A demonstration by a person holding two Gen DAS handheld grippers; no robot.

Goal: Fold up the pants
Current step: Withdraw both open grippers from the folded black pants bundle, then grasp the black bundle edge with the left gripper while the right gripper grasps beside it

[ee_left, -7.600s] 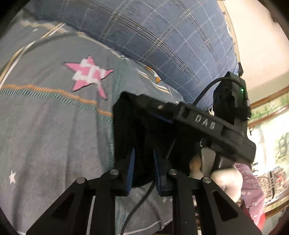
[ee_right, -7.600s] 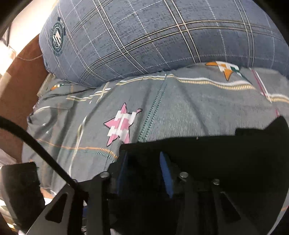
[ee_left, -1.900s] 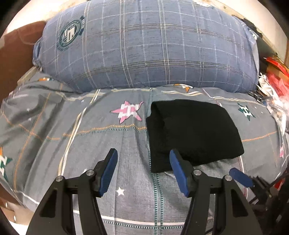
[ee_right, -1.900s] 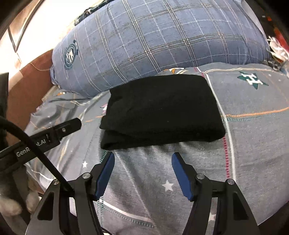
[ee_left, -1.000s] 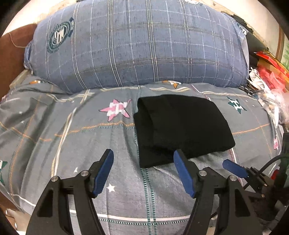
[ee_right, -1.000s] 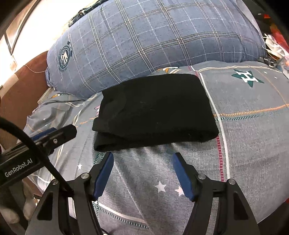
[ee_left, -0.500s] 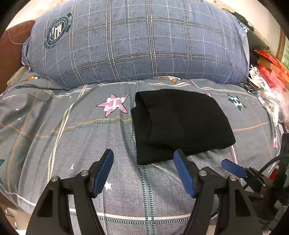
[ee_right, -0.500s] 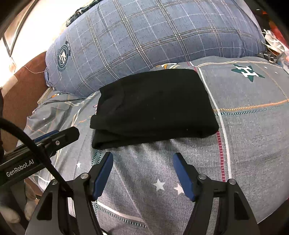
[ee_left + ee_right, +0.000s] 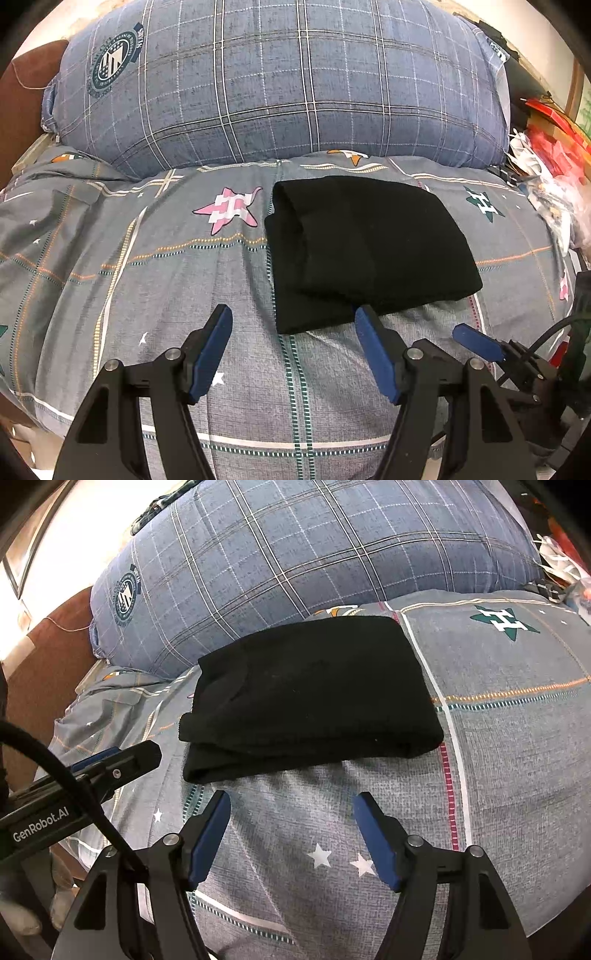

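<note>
The black knit pants (image 9: 369, 251) lie as a compact, layered rectangle on the grey star-patterned bedspread (image 9: 147, 280), just in front of the large blue plaid pillow (image 9: 280, 85) and not touching it as far as can be seen. In the right wrist view the stacked edges of the pants (image 9: 306, 698) show on the side nearest the camera and at the end toward the pillow's round crest; the bottom layer sticks out slightly past the upper ones there.

The left hand-held gripper (image 9: 293, 347) hangs short of the bundle's near corner, its blue pads spread wide and holding nothing. The right hand-held gripper (image 9: 291, 827) is likewise spread and empty, poised over bare bedspread on the side of the pants away from the pillow. Neither touches the cloth.

Judgement: the folding appears complete or very nearly so, and the step in hand is release and inspection. To finish well, any correction should be confined to the protruding bottom layer: one pad could nudge that edge toward the pillow until it sits flush, while the other hand-held gripper rests lightly on top to stop the stack sliding on the soft bedding. Pinching the top layer risks lifting it and undoing the fold.
</note>
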